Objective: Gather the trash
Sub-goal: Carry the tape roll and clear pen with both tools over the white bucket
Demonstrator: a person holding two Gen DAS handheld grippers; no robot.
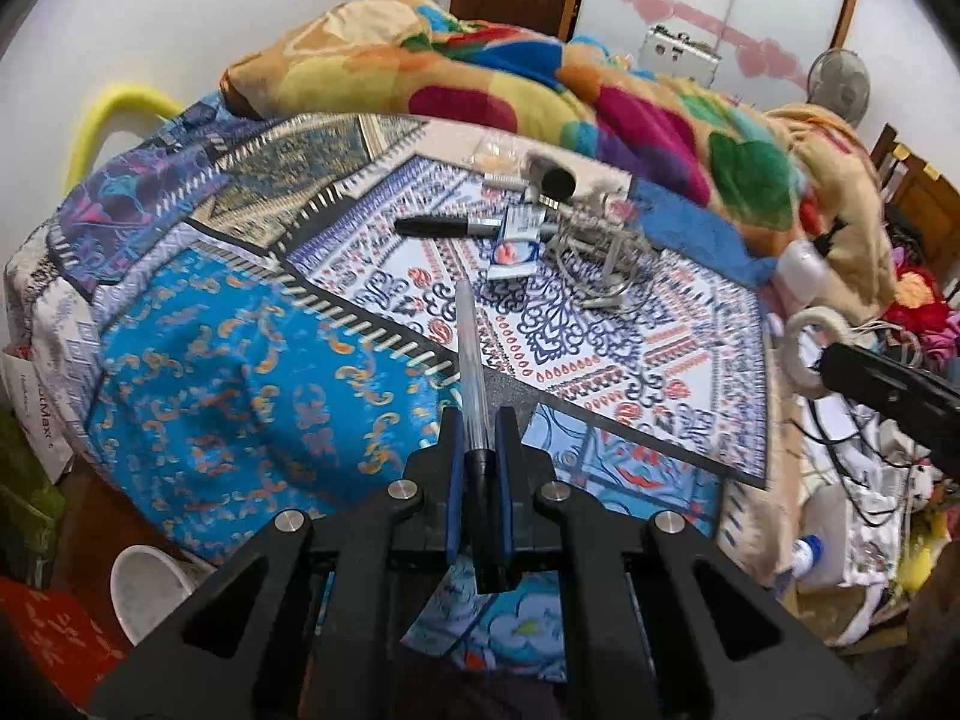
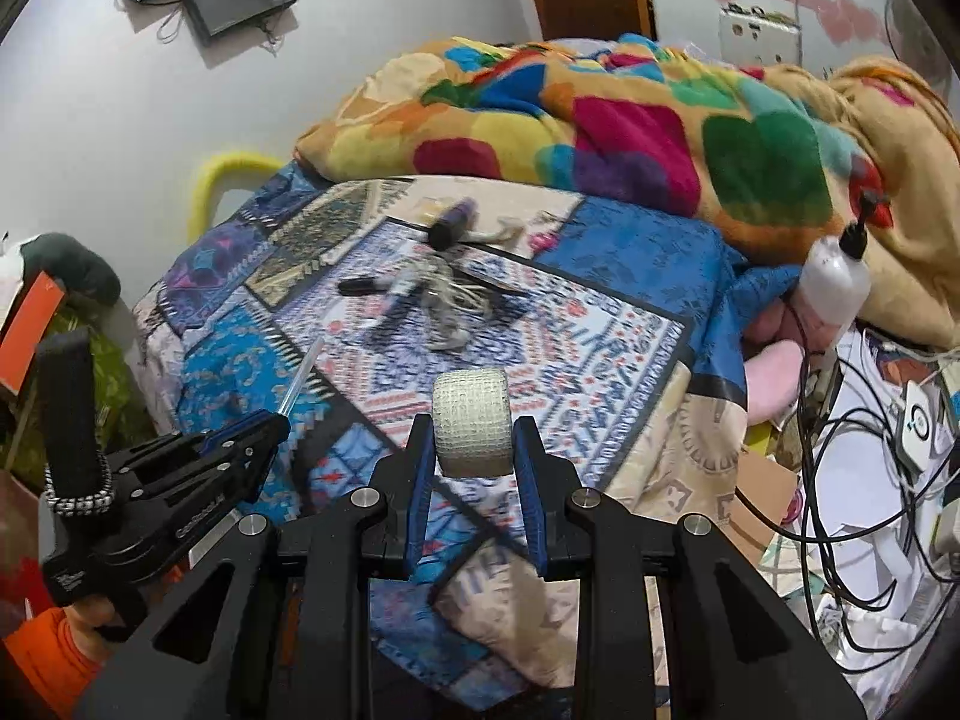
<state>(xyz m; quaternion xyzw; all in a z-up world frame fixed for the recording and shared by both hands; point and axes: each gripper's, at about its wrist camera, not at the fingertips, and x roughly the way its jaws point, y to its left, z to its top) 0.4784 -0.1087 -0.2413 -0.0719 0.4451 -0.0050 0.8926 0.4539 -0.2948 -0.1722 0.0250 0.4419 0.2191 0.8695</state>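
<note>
In the left wrist view my left gripper [image 1: 479,426] is shut on a clear pen [image 1: 469,360] with a black end; the pen sticks out forward over the patterned bedspread [image 1: 240,360]. My right gripper [image 2: 474,422] is shut on a white roll of tape [image 2: 473,438], held above the bed's near corner. The right wrist view also catches the left gripper [image 2: 270,423] at the left with the pen [image 2: 303,375]. At the right edge of the left wrist view the right gripper [image 1: 840,363] carries the tape roll [image 1: 804,348].
On the bed lie a black marker [image 1: 444,226], a small box [image 1: 516,243], a tangled cable [image 1: 594,252] and a dark cylinder [image 1: 558,180]. A colourful blanket [image 1: 480,78] is heaped behind. A white bucket [image 1: 150,588] stands on the floor left; cables [image 2: 840,450] and a white bottle [image 2: 834,282] clutter the right.
</note>
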